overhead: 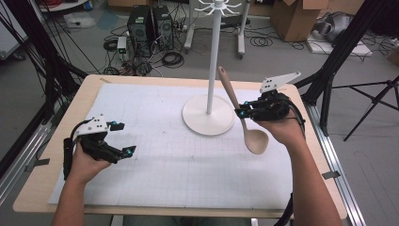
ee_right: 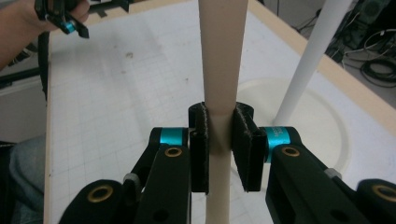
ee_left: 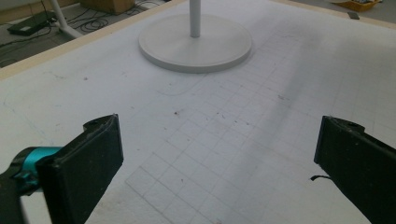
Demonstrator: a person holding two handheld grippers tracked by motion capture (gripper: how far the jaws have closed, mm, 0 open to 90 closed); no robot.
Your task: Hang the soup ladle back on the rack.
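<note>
A beige wooden spoon (overhead: pixel 242 118) hangs in the air at the right, handle up and bowl down, tilted. My right gripper (overhead: pixel 241 113) is shut on its handle, and in the right gripper view the handle (ee_right: pixel 221 60) runs up between the two black pads (ee_right: pixel 201 144). Just left of the spoon stands a white rack (overhead: pixel 212 56) with a round base (overhead: pixel 208 117) and hooks at its top. My left gripper (overhead: pixel 123 138) rests open over the white mat at the left, nothing between its fingers (ee_left: pixel 88 163). The rack's base (ee_left: pixel 196 44) lies ahead of it.
A white gridded mat (overhead: pixel 164 155) covers most of the light wooden table (overhead: pixel 84 94). Beyond the far edge the floor holds computer towers (overhead: pixel 150 26), cables and cardboard boxes (overhead: pixel 294 19). Black tripod legs (overhead: pixel 371 101) stand at the right.
</note>
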